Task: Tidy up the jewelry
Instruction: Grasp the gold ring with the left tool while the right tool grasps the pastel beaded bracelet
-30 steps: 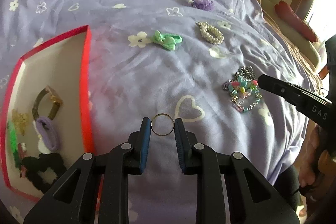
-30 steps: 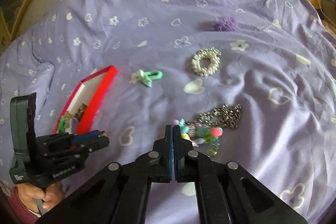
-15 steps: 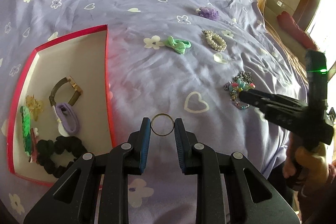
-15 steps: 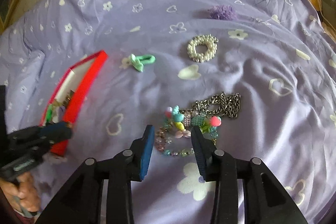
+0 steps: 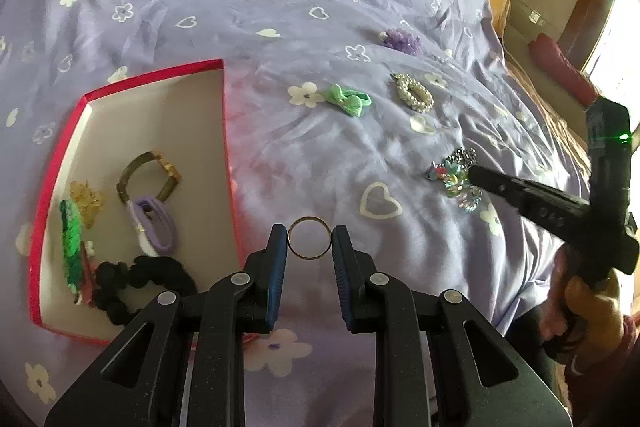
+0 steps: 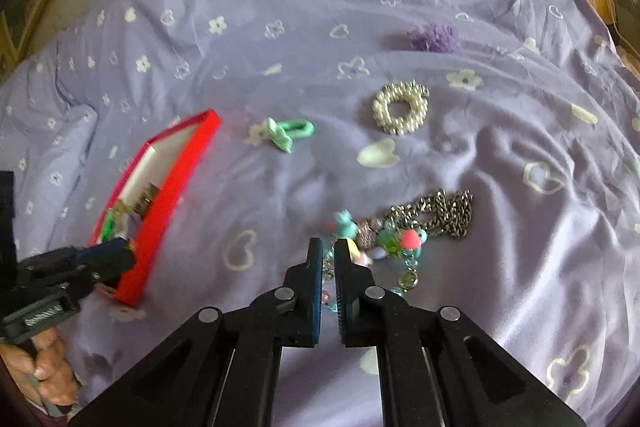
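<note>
We hold a thin gold ring [image 5: 310, 237] clamped edge to edge in the left claw [image 5: 310, 241], its pads pressing on opposite sides of the band. It hangs above the purple bedspread [image 5: 280, 7], just to the right of the red box [image 5: 223, 115]. Inside the box lie a brown bangle [image 5: 138, 167], a lilac hair tie [image 5: 158, 223], a black scrunchie [image 5: 140, 277], an amber clip [image 5: 86, 201] and a green piece [image 5: 71, 247].

For this step we carry the ring across the red wall and over a bare patch of the box floor, which we judge best at the far half where nothing lies. We get low before we part the pads, since a ring on its edge is likely to roll or bounce. A gentle release should let it tip flat.

The right claw [image 6: 329, 255] is drawn together on the beaded bracelet [image 6: 380, 239]; a strand shows in the narrow slit between the pads. The silver chain [image 6: 440, 211] lies touching the beads, so we judge a slow lift wise, watching that the chain does not drag along. The pearl tie [image 6: 400, 109], the green tie [image 6: 290, 133] and the purple pompom [image 6: 432, 37] rest well apart on the bed.
</note>
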`<state>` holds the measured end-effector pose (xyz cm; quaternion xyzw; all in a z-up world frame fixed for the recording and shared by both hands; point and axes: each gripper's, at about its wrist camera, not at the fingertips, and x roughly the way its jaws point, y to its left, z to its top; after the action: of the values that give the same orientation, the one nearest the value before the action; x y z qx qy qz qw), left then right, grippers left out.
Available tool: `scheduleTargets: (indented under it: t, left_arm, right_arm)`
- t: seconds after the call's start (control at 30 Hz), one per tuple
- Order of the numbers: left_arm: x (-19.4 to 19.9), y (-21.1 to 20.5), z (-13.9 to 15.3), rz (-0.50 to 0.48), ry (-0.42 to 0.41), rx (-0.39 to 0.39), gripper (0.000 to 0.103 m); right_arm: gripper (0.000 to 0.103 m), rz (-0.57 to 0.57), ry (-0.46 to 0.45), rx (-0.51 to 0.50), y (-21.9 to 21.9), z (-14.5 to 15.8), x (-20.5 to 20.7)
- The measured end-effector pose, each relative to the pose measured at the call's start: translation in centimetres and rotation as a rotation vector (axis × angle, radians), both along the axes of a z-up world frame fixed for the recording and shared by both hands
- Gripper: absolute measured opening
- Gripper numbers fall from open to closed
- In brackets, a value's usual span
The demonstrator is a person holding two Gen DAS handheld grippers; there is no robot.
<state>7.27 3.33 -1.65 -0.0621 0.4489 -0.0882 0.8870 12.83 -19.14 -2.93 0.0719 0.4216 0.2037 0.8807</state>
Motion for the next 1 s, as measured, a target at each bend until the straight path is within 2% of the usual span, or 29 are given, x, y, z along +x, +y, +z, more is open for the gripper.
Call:
scheduleTargets:
  t: [0.13,0.17,0.23,0.43,0.5,0.63,0.8,0.87,1.0]
  left_arm:
    - [-0.5,1.1,0.4,0.022,-0.007,-0.005,0.021]
    - [-0.6,1.4,0.5,0.028,-0.009,-0.005,0.021]
    - [-0.9,2.0,0.7,0.039,-0.013,-0.006,0.021]
    - [-1.6,3.7,0.9,0.071,-0.018,-0.016,0.021]
    - [-1.8,4.0,0.9,0.077,-0.017,-0.016,0.021]
    - [-2.2,4.3,0.8,0.08,-0.018,-0.022,0.021]
    - [-2.3,4.3,0.5,0.078,-0.01,-0.028,0.021]
    - [-2.2,4.1,0.3,0.076,-0.003,-0.03,0.021]
    - [-2.1,3.8,0.0,0.074,0.008,-0.027,0.021]
  right_arm:
    - [0.005,0.012,-0.031,0.052,0.3,2.0,-0.4]
    - [0.0,0.017,-0.036,0.062,0.4,2.5,-0.4]
    - [0.0,0.03,-0.056,0.078,0.8,3.6,-0.7]
    - [0.0,0.069,-0.083,0.063,2.7,5.0,-1.3]
    - [0.001,0.063,-0.045,0.063,2.6,4.3,-1.0]
    - [0.015,0.011,0.029,0.006,1.2,1.9,-1.0]
    - [0.024,-0.054,0.093,-0.062,-1.1,-0.8,-1.1]
    - [0.034,-0.058,0.135,-0.071,-1.3,-2.1,-0.8]
    - [0.035,-0.046,0.122,-0.13,-0.2,-3.6,-0.1]
